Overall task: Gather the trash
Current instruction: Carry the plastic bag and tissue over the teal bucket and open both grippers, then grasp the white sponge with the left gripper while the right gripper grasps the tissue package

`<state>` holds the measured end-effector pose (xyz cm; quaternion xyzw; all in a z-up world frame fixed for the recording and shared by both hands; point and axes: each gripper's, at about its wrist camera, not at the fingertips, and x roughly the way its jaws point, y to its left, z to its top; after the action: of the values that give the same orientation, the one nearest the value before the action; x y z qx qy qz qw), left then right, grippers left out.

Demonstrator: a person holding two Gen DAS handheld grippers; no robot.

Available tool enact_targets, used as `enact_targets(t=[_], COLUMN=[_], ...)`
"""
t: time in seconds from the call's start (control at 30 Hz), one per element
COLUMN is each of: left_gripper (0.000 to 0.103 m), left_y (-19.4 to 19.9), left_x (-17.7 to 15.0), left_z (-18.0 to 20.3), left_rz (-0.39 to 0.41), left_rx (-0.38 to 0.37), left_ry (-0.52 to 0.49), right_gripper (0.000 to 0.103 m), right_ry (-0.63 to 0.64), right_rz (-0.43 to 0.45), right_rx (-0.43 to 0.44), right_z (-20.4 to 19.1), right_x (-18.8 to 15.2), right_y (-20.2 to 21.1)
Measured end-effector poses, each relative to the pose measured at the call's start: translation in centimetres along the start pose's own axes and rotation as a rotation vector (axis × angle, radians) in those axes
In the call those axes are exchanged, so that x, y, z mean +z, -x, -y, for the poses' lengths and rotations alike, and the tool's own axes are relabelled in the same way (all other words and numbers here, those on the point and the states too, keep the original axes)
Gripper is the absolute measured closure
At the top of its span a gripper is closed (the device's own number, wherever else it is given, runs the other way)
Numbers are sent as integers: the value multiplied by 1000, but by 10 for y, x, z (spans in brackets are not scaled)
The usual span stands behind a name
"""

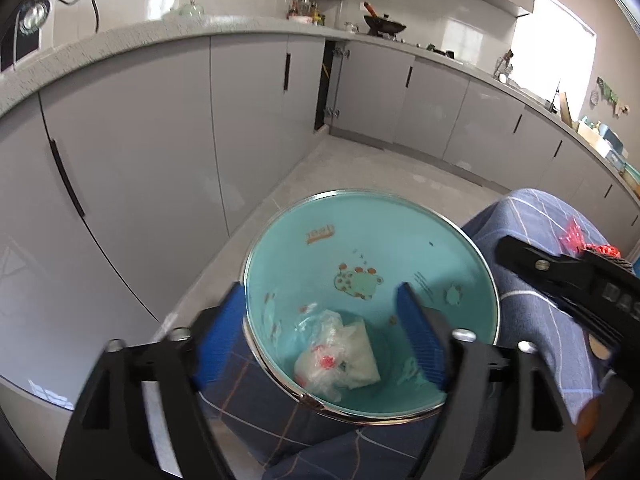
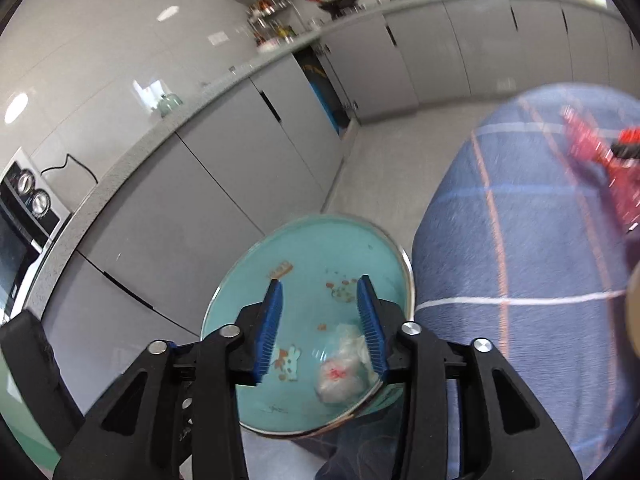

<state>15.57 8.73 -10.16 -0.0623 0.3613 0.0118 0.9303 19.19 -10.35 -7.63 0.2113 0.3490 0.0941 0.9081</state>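
Left wrist: left hand-held gripper (image 1: 320, 320) spread wide, empty, above round teal bin (image 1: 372, 216), chrome rim; crumpled white wrapper (image 1: 340, 356) on bin bottom. Glossy grey cabinets (image 1: 132, 160), tiled floor (image 1: 360, 168).
Right wrist: right hand-held gripper (image 2: 320, 312) half-spread, empty, over bin (image 2: 312, 248); blue checked cloth (image 2: 520, 260) beside bin.

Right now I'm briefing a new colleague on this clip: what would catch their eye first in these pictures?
The round turquoise bin with a shiny metal rim stands out first, low in the middle of both views, with crumpled white plastic trash with a red spot at its bottom. The left gripper and right gripper, both blue-padded, hang open and empty above it. A blue checked tablecloth lies just right of the bin.
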Motion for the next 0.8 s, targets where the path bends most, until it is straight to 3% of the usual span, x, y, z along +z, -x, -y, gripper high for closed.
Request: enact_targets(t=[0.1, 0.17, 0.3, 0.5, 0.7, 0.8], left_gripper=[17, 15, 7, 6, 6, 6], left_y=[11, 19, 35, 48, 57, 64], left_x=[0, 0, -2, -14, -26, -33], left_z=[7, 11, 22, 46, 63, 78], left_rz=[29, 48, 81, 86, 48, 61], left_rx=[14, 23, 11, -22, -124, -134], left_ry=[-24, -43, -80, -115, -108, -153], right_gripper=[37, 35, 20, 20, 21, 22], right_ry=[61, 114, 163, 144, 127, 107], right_rz=[81, 133, 197, 215, 205, 220], right_rx=[-36, -70, -116, -187, -229, -250], right_z=[-4, -5, 0, 24, 35, 49], right_x=[-4, -8, -15, -22, -26, -30], right_y=[25, 44, 72, 95, 109, 125])
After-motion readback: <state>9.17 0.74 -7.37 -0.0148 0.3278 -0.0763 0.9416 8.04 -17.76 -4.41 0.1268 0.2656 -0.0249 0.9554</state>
